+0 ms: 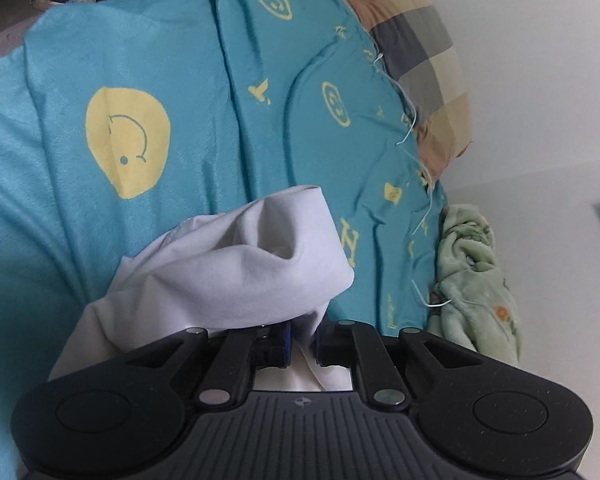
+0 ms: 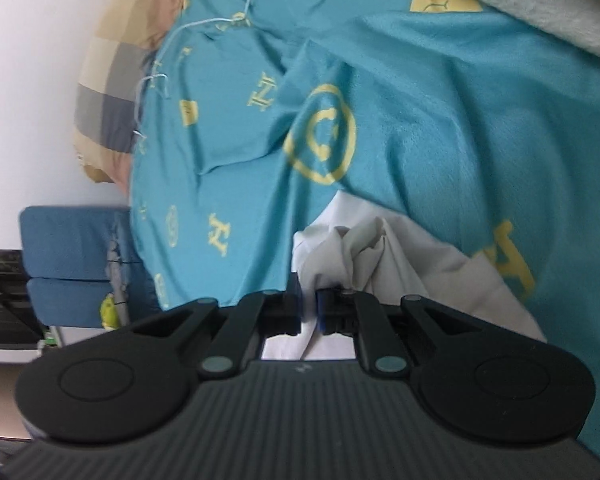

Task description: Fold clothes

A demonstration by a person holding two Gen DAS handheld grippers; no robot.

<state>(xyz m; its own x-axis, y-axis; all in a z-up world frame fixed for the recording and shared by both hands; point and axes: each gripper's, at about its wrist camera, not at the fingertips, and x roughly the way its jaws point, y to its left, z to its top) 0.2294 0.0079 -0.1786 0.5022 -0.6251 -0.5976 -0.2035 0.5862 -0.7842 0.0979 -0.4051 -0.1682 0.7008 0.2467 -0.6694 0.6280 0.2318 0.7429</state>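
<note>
A white garment (image 1: pixel 236 268) is bunched in front of my left gripper (image 1: pixel 303 340), which is shut on a fold of it and holds it up above the teal blanket (image 1: pixel 148 60). In the right wrist view, my right gripper (image 2: pixel 310 312) is shut on another part of the same white garment (image 2: pixel 380 252), which drapes down over the teal blanket (image 2: pixel 440 120) to the right. The cloth hides the fingertips of both grippers.
The teal blanket with yellow smiley prints covers a bed. A checked pillow (image 1: pixel 420 60) lies at its edge by the white wall; it also shows in the right wrist view (image 2: pixel 112 80). A green plush blanket (image 1: pixel 472 276) lies beside it. A blue chair (image 2: pixel 72 264) stands beside the bed.
</note>
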